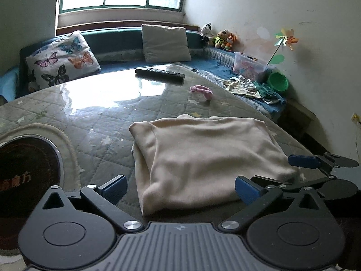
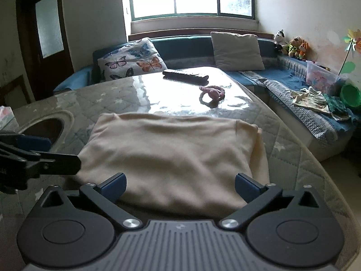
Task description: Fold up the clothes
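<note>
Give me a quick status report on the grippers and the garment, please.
Left gripper open, right gripper open, both at near edge. Cream garment folded flat on table. Remote and pink hair tie beyond it, not obstructing.

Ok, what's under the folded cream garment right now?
The cream garment lies on the quilted table cover under clear plastic. A lower layer of the same fabric shows along one edge. Whatever lies beneath its middle is covered.
</note>
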Tool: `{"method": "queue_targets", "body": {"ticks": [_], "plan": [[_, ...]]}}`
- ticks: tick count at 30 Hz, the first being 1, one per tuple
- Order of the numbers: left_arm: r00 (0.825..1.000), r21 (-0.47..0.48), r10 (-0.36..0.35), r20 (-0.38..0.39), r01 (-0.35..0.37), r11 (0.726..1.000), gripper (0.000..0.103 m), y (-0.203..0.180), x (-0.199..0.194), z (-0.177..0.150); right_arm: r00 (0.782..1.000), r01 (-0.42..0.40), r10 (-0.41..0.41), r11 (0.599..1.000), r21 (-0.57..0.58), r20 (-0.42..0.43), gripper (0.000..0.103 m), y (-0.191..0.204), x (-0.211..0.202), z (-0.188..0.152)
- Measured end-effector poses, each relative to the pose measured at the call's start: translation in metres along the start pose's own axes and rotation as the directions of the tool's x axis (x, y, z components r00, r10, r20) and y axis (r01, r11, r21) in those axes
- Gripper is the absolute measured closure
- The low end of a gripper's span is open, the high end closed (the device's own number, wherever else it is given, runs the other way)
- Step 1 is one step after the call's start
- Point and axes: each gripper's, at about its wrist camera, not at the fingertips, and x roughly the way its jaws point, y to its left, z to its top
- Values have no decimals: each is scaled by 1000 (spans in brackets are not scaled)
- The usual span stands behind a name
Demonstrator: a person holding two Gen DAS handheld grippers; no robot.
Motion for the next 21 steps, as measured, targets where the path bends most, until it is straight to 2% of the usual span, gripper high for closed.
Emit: {"method": "queue_targets", "body": {"ticks": [13,21], "plan": [[1000,4,22,10,-22,1000,0,1,-25,-26,999,37,-37,999,21,-6,0,21,-17,-23],[999,-9,38,12,-37,999,0,3,-36,-34,999,32,-32,999,28,-8,0,30,-24,-31]]}}
